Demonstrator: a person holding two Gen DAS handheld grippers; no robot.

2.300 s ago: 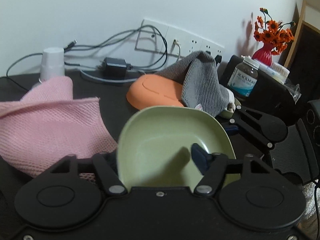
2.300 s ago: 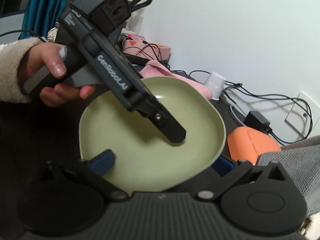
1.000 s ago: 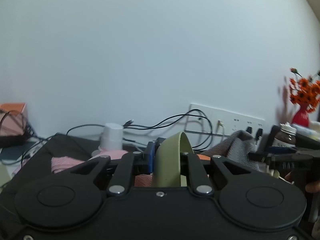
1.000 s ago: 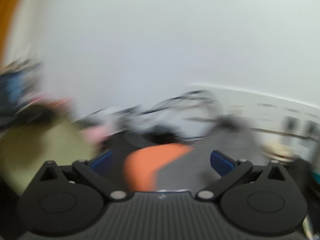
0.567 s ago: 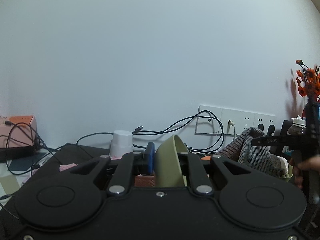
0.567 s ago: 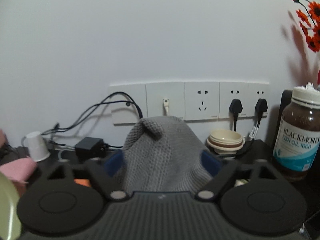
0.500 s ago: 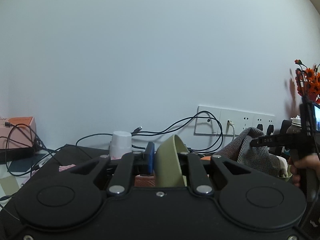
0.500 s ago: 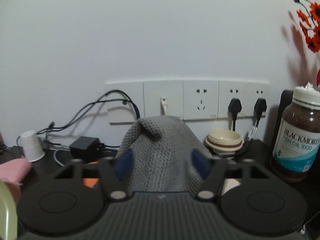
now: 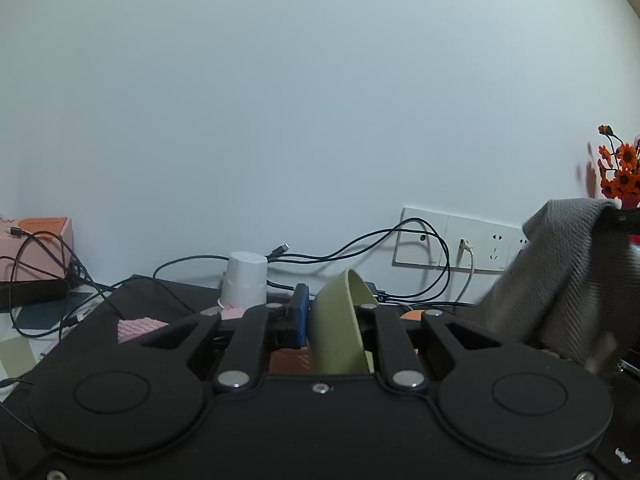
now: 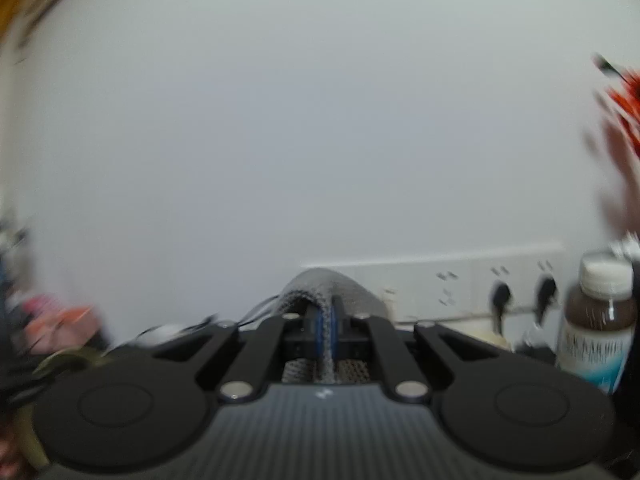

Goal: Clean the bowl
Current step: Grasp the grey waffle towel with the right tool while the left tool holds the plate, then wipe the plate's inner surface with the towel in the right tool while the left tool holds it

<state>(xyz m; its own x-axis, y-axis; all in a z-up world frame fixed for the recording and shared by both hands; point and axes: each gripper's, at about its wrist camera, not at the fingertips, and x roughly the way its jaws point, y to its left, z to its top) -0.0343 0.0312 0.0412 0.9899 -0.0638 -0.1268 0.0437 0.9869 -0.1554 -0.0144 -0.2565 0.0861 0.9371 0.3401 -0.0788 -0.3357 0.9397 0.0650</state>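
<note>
With the left gripper (image 9: 334, 326) clamped on the rim of the bowl (image 9: 340, 320), held on edge above the desk, and the right gripper (image 10: 326, 330) clamped on the cloth (image 9: 568, 280), bring the cloth to the bowl and wipe.

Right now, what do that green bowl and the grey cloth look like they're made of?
Green bowl: probably matte plastic or melamine; smooth, thin rim, no gloss. Grey cloth: soft knitted or ribbed fabric that drapes in folds; the fibre can't be told.
</note>
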